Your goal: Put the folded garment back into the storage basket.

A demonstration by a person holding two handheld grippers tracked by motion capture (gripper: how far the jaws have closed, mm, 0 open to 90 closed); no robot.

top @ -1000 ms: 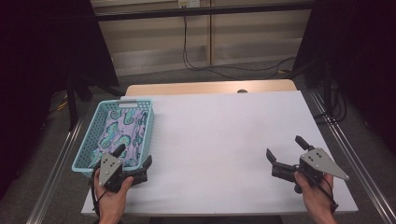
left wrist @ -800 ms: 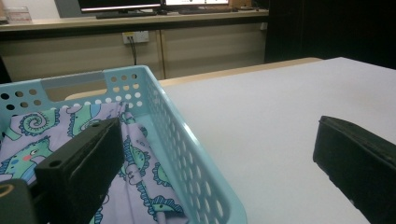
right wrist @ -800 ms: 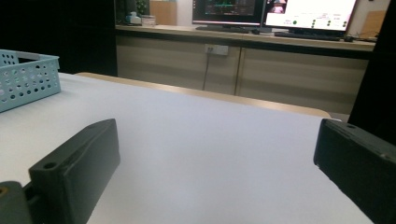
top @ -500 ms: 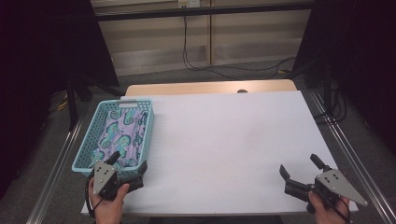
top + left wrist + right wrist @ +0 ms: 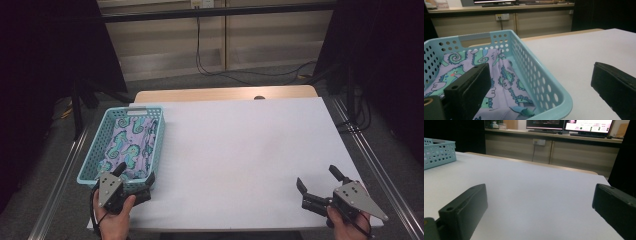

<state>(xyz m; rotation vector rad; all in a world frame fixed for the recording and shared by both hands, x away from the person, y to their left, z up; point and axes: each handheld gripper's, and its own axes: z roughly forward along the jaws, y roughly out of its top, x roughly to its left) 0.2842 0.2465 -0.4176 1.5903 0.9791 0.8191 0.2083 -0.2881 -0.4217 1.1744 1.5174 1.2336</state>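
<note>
Here, perforated plastic basket (image 5: 99, 145), crumpled seahorse-print cloth (image 5: 131, 147), smooth white table (image 5: 240, 150).

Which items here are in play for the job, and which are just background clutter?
In play, as far as the frame suggests:
- blue basket
- seahorse-print cloth lying inside it
- left gripper, fingers open astride the basket's near corner
- right gripper, open over bare table

Background:
- cables on the floor
- monitors on the counter
</note>
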